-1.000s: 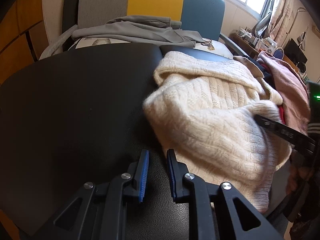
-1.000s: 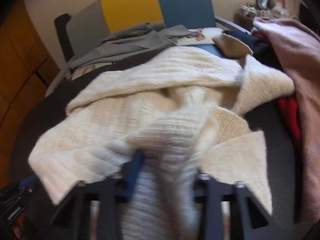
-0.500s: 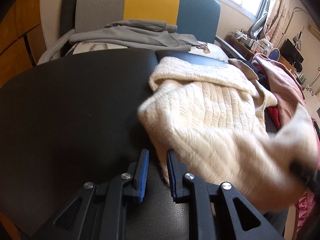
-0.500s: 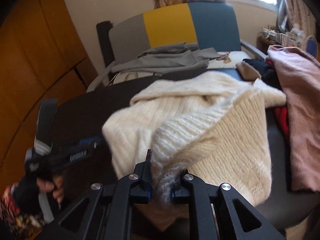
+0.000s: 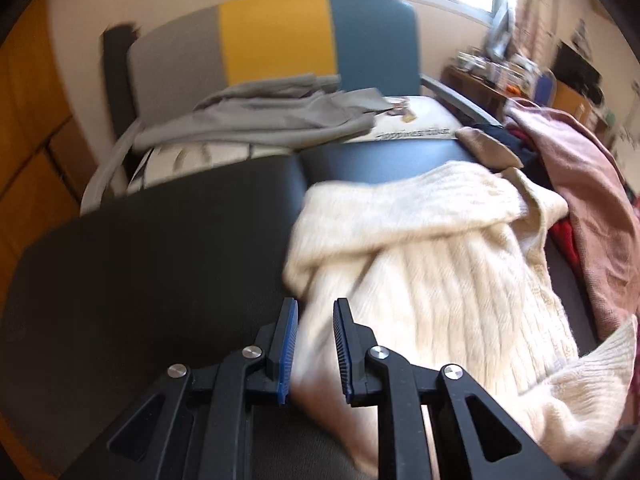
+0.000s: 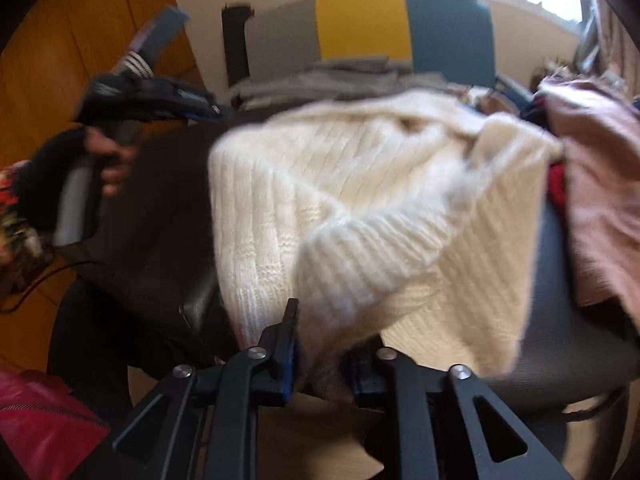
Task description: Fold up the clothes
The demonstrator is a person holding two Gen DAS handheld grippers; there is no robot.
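cream knit sweater (image 6: 360, 184) on dark seat (image 6: 160, 216), ribbed sleeve between right hand-held gripper (image 6: 320, 344) jaws, just opening

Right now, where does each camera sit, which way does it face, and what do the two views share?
Left wrist: sits on the left tongs, looking forward and down over the black surface at the cream sweater; only its own fingers show, knit seen between them.
Right wrist: sits on the right tongs, facing the same sweater, a sleeve between its fingers; the person's left hand shows, holding the other tool.
Shared: sweater, tricolour chair back with grey clothes, pink garment.
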